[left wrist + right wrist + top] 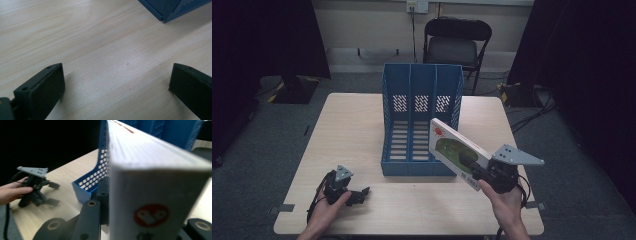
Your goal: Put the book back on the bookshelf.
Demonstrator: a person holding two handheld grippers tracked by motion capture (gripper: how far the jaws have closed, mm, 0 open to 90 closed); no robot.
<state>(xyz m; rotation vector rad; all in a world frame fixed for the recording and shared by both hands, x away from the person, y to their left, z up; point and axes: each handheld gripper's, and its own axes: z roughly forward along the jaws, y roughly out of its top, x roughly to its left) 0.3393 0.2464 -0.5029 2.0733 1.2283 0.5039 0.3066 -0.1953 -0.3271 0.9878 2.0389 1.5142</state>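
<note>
- book [457,148]: high view. white-edged, with a green cover picture and a red-orange sun mark; it is held tilted in the air above the table [357,125], its far end raised over the right front corner of the blue file rack [422,117].
- right gripper [474,167]: high view. closed on the near end of the book; the right hand [507,200] holds it at the near right of the table.
- file rack: high view. three upright compartments, standing at table centre, open side toward the person.
- left gripper [359,194]: high view. resting low at the near left of the table in the left hand [329,207], well apart from the rack.
- left gripper view. both black jaws stand wide apart over bare wood with nothing between them; a blue corner of the rack [170,10] is at the upper right.
- right gripper view. the book's spine [150,202], bearing a red round logo, is clamped between the jaws; page edges run away toward the rack [100,172]. the left gripper [51,193] sits on the table at left, jaws spread, a hand [12,191] on it.
</note>
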